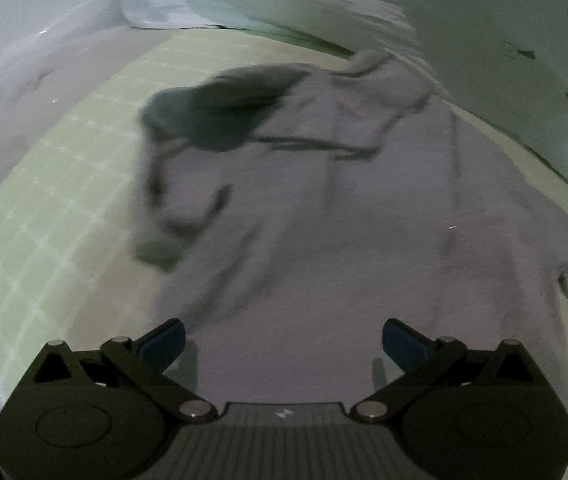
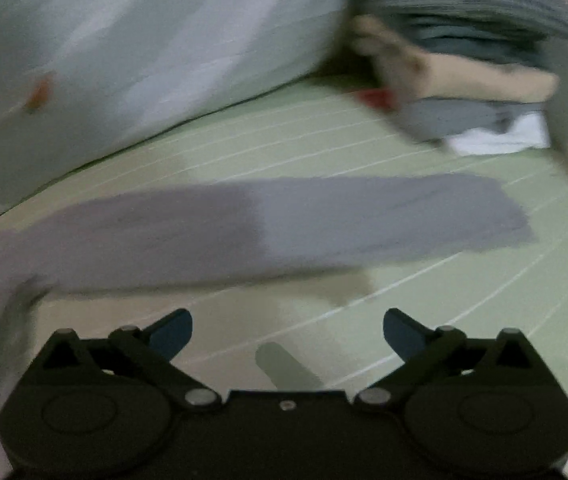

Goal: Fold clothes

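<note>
Two spread claws (image 1: 284,338) (image 2: 287,330) above hoodie (image 1: 343,208)

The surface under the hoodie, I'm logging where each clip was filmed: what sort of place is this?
Probably a bedroom, with the folding done on a bed. A grey hoodie lies spread on a pale green checked sheet, white bedding is bunched alongside, and a stack of folded clothes sits at the far end.

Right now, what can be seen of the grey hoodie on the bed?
The hoodie is pale grey, soft-looking knit, lying spread flat on the green checked sheet. Its hood, darker inside, lies at the far end. One sleeve stretches straight out across the sheet. The other looks folded in, though blur hides detail. Both the left gripper and right gripper hover open, holding nothing.
</note>
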